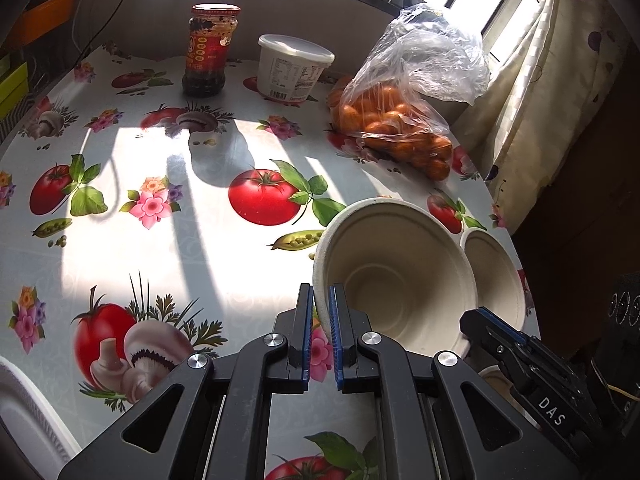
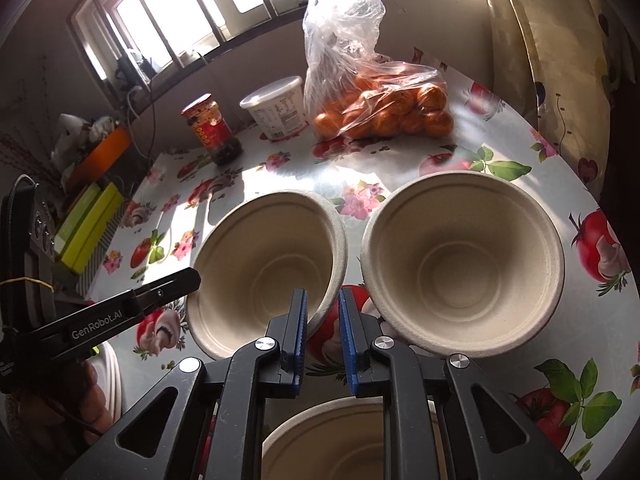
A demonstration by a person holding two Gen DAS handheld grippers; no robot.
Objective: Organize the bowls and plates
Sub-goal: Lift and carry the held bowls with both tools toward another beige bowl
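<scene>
A beige paper bowl [image 1: 396, 276] [image 2: 264, 264] is tipped up off the fruit-print table [image 1: 160, 240], its mouth facing me. My left gripper [image 1: 320, 320] [image 2: 192, 276] is shut on its left rim. My right gripper [image 2: 323, 320] [image 1: 470, 320] is shut on the opposite rim. A second beige bowl [image 2: 464, 268] [image 1: 496, 272] stands upright just to the right, near the table's edge. A third bowl [image 2: 340, 440] lies under the right gripper, mostly hidden. A stack of white plates [image 1: 24, 412] [image 2: 112, 368] shows at the near left.
At the back stand a red-labelled sauce jar [image 1: 210, 52], a white lidded tub [image 1: 292, 68] and a clear bag of oranges [image 1: 396, 120]. A curtain [image 1: 552, 80] hangs past the table's right edge. Green boxes [image 2: 88, 228] sit off the left side.
</scene>
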